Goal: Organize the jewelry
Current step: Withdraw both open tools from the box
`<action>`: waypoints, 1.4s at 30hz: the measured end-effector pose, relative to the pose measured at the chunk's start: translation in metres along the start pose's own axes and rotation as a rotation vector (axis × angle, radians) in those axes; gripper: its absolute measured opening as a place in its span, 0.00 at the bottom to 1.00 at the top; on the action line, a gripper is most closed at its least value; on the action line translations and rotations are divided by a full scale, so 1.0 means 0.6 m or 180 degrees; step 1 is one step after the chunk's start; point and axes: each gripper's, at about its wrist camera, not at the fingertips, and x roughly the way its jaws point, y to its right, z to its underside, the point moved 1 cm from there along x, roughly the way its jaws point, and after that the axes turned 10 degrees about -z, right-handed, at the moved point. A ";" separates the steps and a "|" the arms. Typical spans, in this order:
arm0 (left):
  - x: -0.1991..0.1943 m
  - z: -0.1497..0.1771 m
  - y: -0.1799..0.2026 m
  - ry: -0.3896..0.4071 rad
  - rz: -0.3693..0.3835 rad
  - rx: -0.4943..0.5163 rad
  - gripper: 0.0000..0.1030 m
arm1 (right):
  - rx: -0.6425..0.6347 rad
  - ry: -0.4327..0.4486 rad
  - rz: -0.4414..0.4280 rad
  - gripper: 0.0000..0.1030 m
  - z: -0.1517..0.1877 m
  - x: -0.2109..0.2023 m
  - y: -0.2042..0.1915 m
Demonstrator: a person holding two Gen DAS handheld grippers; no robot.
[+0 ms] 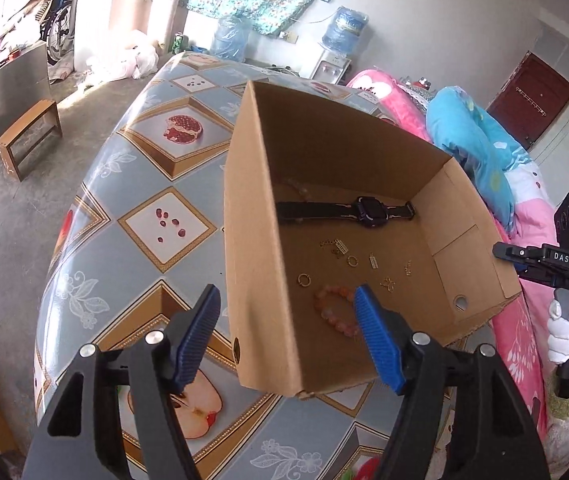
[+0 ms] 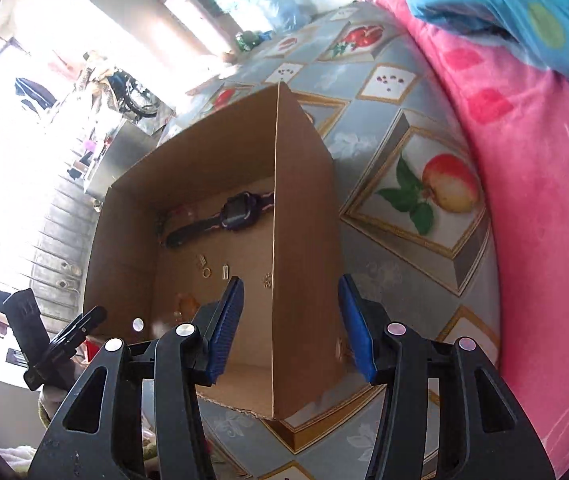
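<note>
Jewelry box [image 1: 324,152], right gripper [image 1: 540,258] labelled "DAS"

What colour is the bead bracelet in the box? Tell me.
Pink-orange; the bead bracelet shows best in the left wrist view.

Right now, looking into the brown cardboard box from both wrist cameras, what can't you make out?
- Pink beaded bracelet: left wrist view, partly covered by the left gripper's blue finger; right wrist view, only a blurred orange patch.
- Small gold charms and rings: too small to tell their types.
- Pale beads behind the black smartwatch: shadowed by the cardboard box wall.
- Right wrist view: the box wall between the right gripper's fingers hides part of the floor.
</note>
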 end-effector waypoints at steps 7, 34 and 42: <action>-0.008 0.013 0.038 0.0095 -0.0194 0.0143 0.68 | 0.0001 -0.0051 0.0057 0.40 0.033 0.020 -0.017; -0.113 0.158 0.035 0.0383 -0.0244 0.0192 0.71 | 0.0117 0.0448 0.0011 0.43 0.196 -0.040 -0.018; -0.196 0.223 0.062 0.1029 -0.0837 0.0291 0.95 | -0.0208 0.1428 0.0630 0.59 0.306 -0.122 -0.054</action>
